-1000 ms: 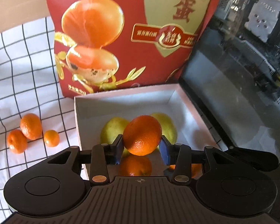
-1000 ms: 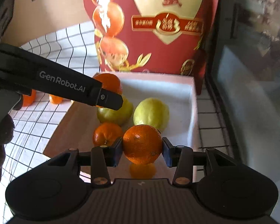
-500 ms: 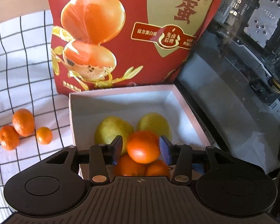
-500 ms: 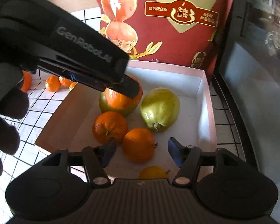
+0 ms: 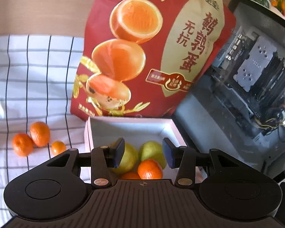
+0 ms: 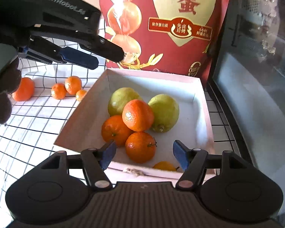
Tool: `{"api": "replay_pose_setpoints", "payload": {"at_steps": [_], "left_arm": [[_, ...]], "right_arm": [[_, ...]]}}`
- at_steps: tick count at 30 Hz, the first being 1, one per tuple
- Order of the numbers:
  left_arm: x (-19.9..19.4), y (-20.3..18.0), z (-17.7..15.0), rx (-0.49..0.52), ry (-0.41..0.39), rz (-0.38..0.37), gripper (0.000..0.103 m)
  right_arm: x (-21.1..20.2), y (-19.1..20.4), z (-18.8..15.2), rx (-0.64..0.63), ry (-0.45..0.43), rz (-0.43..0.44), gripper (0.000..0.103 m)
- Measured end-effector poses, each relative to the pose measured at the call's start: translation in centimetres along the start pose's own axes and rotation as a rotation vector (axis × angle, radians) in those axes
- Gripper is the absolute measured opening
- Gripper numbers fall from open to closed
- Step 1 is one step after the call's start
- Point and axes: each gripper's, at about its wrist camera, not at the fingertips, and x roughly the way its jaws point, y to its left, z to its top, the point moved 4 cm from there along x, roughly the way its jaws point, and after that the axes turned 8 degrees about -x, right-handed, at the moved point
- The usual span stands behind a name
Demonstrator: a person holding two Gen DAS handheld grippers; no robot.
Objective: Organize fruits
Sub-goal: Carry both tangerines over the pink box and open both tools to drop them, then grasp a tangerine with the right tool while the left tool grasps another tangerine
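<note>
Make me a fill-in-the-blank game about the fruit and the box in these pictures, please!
1. The green fruits lie inside the white ____.
2. The box holds ____ green fruits.
3. The left tongs are holding ____.
4. Behind the box stands a big ____ bag.

Missing words: box; two; nothing; red

the white box (image 6: 198, 87) holds three oranges (image 6: 137, 115), two green pears (image 6: 165, 112) and one small yellow fruit (image 6: 164, 166) (partly hidden); four oranges (image 6: 72, 85) lie on the checked cloth (image 6: 34, 117).
</note>
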Motion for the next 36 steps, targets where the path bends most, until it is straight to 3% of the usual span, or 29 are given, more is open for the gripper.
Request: {"api": "replay_pose_setpoints", "payload": {"at_steps": [2, 9, 14, 18, 27, 31, 36], "left_arm": [[0.0, 0.3, -0.6, 0.007, 0.024, -0.010, 0.048], [-4.9, 3.8, -4.7, 0.001, -0.072, 0.071, 0.048], [-9.7, 10.1, -9.5, -0.094, -0.067, 0.272, 0.048], [-12.8, 15.1, -11.9, -0.195, -0.094, 0.360, 0.048], [-17.6, 18.6, -13.9, -0.217, -0.152, 0.318, 0.048], [-18.6, 19.8, -15.0, -0.243, -0.146, 0.278, 0.048], [-19.9, 21.2, -16.0, -0.258, -0.148, 0.272, 0.048]], "right_arm": [[-0.2, 0.2, 0.1, -0.012, -0.004, -0.014, 0.068], [-1.5, 0.1, 0.4, 0.004, -0.023, -0.045, 0.068], [-2.2, 1.2, 1.2, -0.001, -0.039, -0.033, 0.068], [-1.6, 4.3, 2.4, -0.026, -0.041, 0.025, 0.068], [3.0, 13.3, 10.4, -0.102, 0.008, 0.176, 0.068], [7.5, 13.7, 14.2, -0.021, 0.093, 0.191, 0.061], [13.3, 13.1, 16.0, 0.065, 0.186, 0.140, 0.060]]}}
